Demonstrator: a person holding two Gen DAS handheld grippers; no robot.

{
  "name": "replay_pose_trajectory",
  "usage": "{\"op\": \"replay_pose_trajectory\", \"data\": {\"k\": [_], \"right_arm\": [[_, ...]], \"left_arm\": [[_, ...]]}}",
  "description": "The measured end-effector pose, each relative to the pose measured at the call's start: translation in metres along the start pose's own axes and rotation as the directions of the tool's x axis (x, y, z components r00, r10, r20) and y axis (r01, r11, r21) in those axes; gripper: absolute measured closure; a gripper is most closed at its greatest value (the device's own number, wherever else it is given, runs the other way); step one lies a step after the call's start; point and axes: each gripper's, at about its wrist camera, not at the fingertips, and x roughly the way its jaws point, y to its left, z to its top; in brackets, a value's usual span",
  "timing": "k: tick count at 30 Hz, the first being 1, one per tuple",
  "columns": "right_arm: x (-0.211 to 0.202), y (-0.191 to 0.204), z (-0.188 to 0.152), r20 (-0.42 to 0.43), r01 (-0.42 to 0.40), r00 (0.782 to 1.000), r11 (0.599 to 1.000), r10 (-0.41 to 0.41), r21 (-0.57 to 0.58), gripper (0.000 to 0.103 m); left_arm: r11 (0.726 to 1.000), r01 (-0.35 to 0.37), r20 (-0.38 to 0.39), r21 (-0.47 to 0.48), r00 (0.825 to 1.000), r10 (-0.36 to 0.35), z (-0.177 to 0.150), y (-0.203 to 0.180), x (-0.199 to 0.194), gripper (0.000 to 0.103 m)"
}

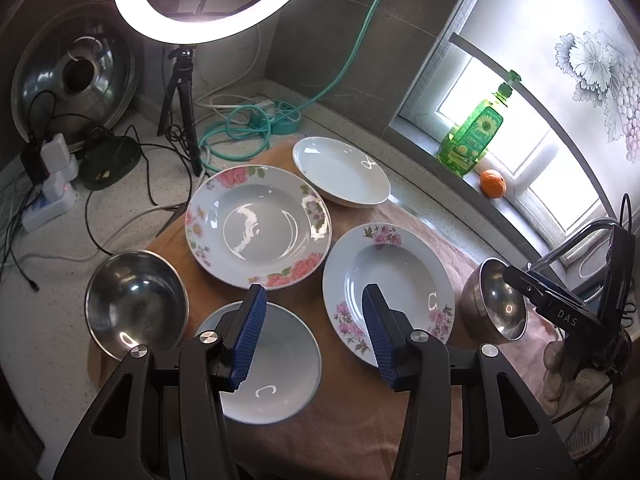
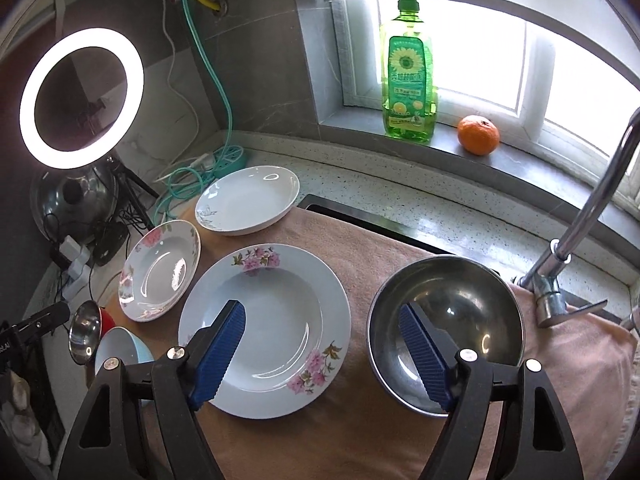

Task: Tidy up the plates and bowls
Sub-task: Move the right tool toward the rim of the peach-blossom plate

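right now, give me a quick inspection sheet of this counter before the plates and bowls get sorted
surface: pinkish towel spread over a speckled counter.
job's things: four plates unstacked, two floral plates and two plain plates; steel bowl at right, second steel bowl at left.
clutter: green soap bottle and orange on the sill; pot lid leaning at the wall.
grippers: left gripper and right gripper both open, nothing between the jaws.
cables: teal hose, black leads and a power strip at left.
surroundings: lit ring light, window, faucet.
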Motion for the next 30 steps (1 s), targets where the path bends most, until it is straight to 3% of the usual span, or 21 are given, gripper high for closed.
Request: {"op": "replay_pose_trajectory", "data": {"k": [6, 11, 18, 22, 26, 30], "right_arm": [[0.023, -0.005, 0.024, -0.047, -0.083, 0.996, 0.992, 0.079, -0.095, 0.029], [0.051, -0.009, 0.038, -0.116, -0.140, 0.986, 0.979, 0.123, -0.149, 0.042], [0.092, -0.012, 0.052, -0.264, -0.254, 0.943, 0.949, 0.202, -0.184, 0.048], [0.110, -0.007, 0.057, -0.311, -0.263, 0.934, 0.929, 0.178, -0.260, 0.052], [0.125, -0.007, 0.059, -0.384, -0.306, 0.904, 0.913, 0.189, -0.269, 0.056], [0.137, -0.001, 0.060, -0.411, -0.300, 0.900, 0.892, 0.148, -0.337, 0.057]], "left_arm": [[0.997, 0.003, -0.027, -0.072, 1.000, -0.005, -0.017, -0.014, 0.008, 0.056], [0.994, 0.018, -0.059, -0.110, 0.998, -0.025, -0.030, -0.031, 0.018, 0.063], [0.976, 0.018, -0.102, -0.215, 0.994, -0.041, -0.050, -0.038, 0.035, 0.071], [0.970, 0.020, -0.131, -0.244, 0.990, -0.053, -0.060, -0.048, 0.049, 0.072], [0.961, 0.034, -0.166, -0.276, 0.983, -0.082, -0.071, -0.055, 0.064, 0.074], [0.953, 0.035, -0.186, -0.302, 0.978, -0.094, -0.076, -0.054, 0.075, 0.077]]}}
